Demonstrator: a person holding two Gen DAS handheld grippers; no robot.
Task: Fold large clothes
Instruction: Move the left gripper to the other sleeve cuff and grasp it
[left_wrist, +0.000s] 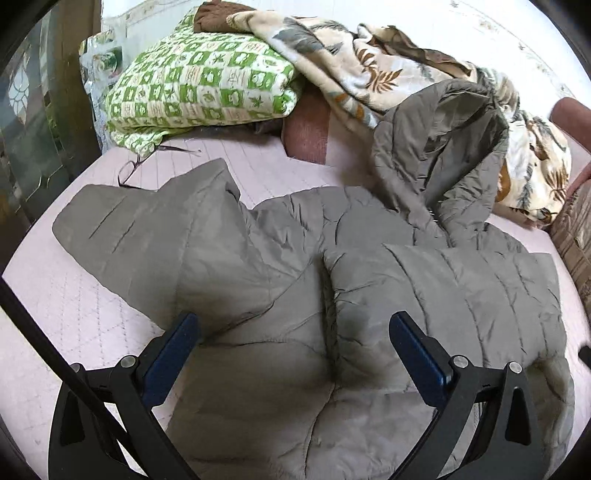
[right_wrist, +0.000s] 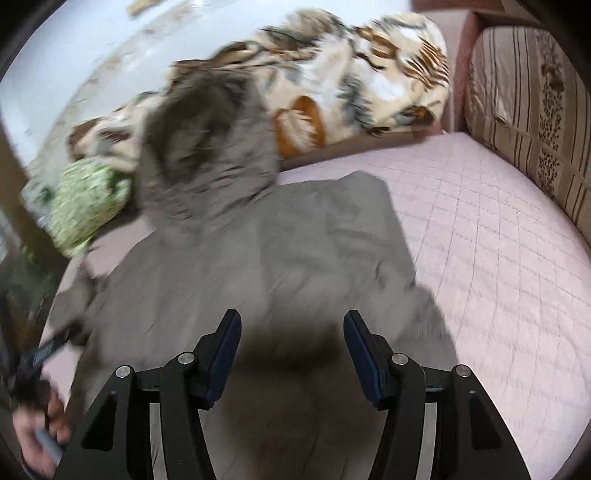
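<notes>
A large grey-brown quilted jacket (left_wrist: 280, 266) lies spread on a pale pink quilted bed (left_wrist: 74, 306). One sleeve (left_wrist: 140, 229) stretches out to the left, and the other sleeve (left_wrist: 461, 295) is folded across the body. Its hood (left_wrist: 443, 147) rests against a blanket at the back. My left gripper (left_wrist: 295, 325) hovers open just above the jacket's body, nothing between its fingers. In the blurred right wrist view the same jacket (right_wrist: 258, 258) fills the middle, and my right gripper (right_wrist: 291, 325) stands open over it, holding nothing. The left gripper (right_wrist: 48, 350) and a hand (right_wrist: 40, 424) show at the lower left.
A green-and-white patterned pillow (left_wrist: 199, 85) lies at the back left. A leaf-print blanket (left_wrist: 369, 66) is heaped along the back. A striped cushion (right_wrist: 528, 110) stands at the bed's right side. Bare pink mattress (right_wrist: 498, 258) lies right of the jacket.
</notes>
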